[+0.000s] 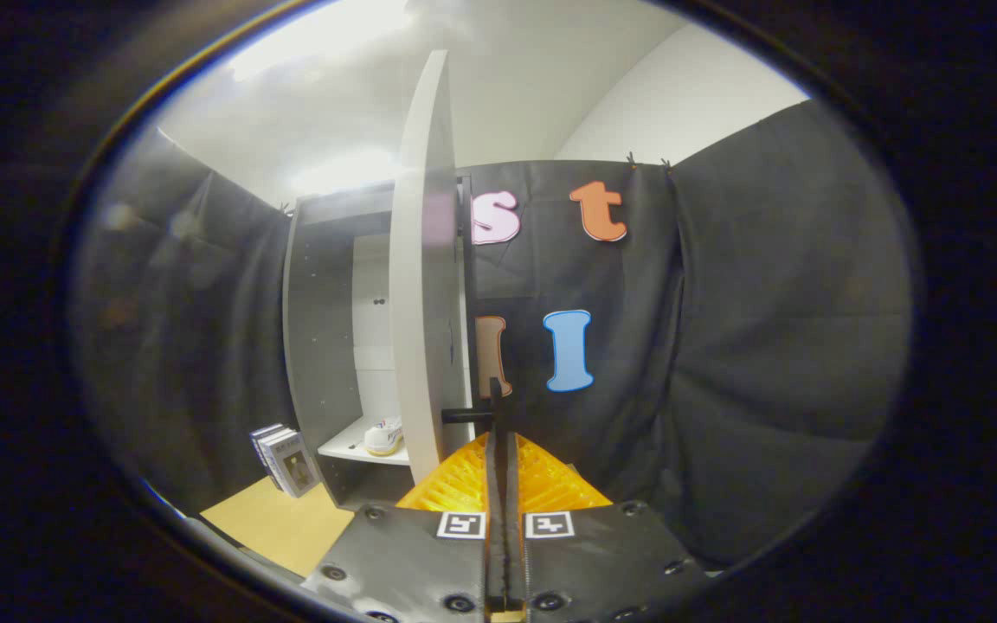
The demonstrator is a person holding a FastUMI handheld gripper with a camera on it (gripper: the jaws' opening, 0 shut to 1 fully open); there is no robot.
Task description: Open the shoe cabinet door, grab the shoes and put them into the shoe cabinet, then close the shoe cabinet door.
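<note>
Cabinet [325, 346]: door [422, 285] open, shoe [383, 435] shelved, gripper [496, 407] fingers pinching the door's handle [466, 416]; closing the door remains, by my judgement.

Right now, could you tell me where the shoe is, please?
In the gripper view the white shoe sits on the cabinet's lower shelf, behind the open door, ahead and left of the tongs, which are shut on the door handle.
</note>
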